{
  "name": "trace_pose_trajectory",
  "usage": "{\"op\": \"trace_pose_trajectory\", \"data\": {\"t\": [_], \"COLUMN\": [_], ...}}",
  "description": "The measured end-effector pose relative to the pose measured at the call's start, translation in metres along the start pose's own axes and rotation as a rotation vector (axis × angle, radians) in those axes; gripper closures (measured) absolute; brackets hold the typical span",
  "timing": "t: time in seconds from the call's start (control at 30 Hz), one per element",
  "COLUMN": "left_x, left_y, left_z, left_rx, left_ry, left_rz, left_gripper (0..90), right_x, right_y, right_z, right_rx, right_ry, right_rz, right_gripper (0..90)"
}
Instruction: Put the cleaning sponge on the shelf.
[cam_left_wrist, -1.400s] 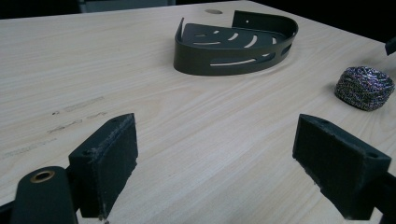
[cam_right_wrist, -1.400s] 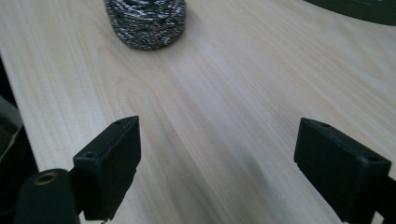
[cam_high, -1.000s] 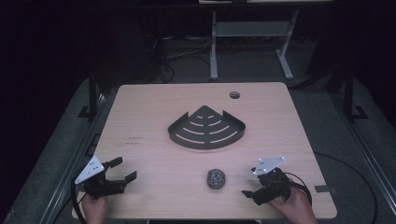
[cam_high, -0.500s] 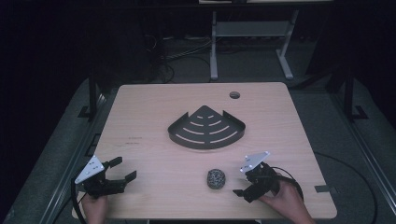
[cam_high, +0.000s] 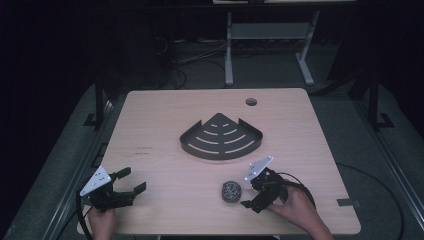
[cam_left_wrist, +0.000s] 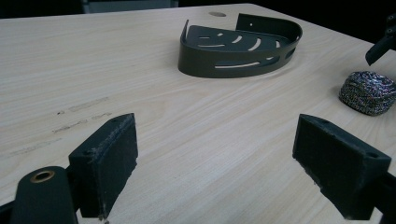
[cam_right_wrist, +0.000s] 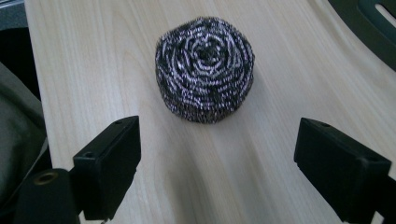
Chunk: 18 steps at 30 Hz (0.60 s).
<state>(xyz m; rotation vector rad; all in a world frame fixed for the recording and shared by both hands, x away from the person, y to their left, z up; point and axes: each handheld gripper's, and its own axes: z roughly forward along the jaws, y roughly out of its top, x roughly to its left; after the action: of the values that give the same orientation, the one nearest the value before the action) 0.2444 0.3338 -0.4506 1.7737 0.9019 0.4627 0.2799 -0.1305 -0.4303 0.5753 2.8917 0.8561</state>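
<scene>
The right tongs (cam_right_wrist: 217, 158) stood spread just short of the steel scourer (cam_right_wrist: 204, 67). A low approach could nudge it across the worktop (cam_high: 165, 115); it looked light. The left tongs (cam_left_wrist: 217, 158) hung spread too, well apart.

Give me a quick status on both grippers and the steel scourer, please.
Right gripper open, jaws aimed at the steel scourer, not touching. Left gripper open, idle at the table's near-left corner. Scourer loose on the table, nothing blocking. Corner shelf sits beyond.

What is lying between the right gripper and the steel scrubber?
Nothing: in the right gripper view, bare table separates the open right gripper from the steel scrubber.
</scene>
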Motion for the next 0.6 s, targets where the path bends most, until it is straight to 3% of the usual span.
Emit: {"op": "trace_pose_trajectory", "data": {"t": [0.6], "left_x": [0.0], "left_y": [0.0], "left_z": [-0.001], "left_rx": [-0.014], "left_ry": [0.002], "left_rz": [-0.007], "left_gripper": [13.3], "right_x": [-0.004], "right_y": [0.023], "right_z": [0.013], "right_rx": [0.042], "right_ry": [0.061], "right_rz": [-0.038], "right_gripper": [14.4]}}
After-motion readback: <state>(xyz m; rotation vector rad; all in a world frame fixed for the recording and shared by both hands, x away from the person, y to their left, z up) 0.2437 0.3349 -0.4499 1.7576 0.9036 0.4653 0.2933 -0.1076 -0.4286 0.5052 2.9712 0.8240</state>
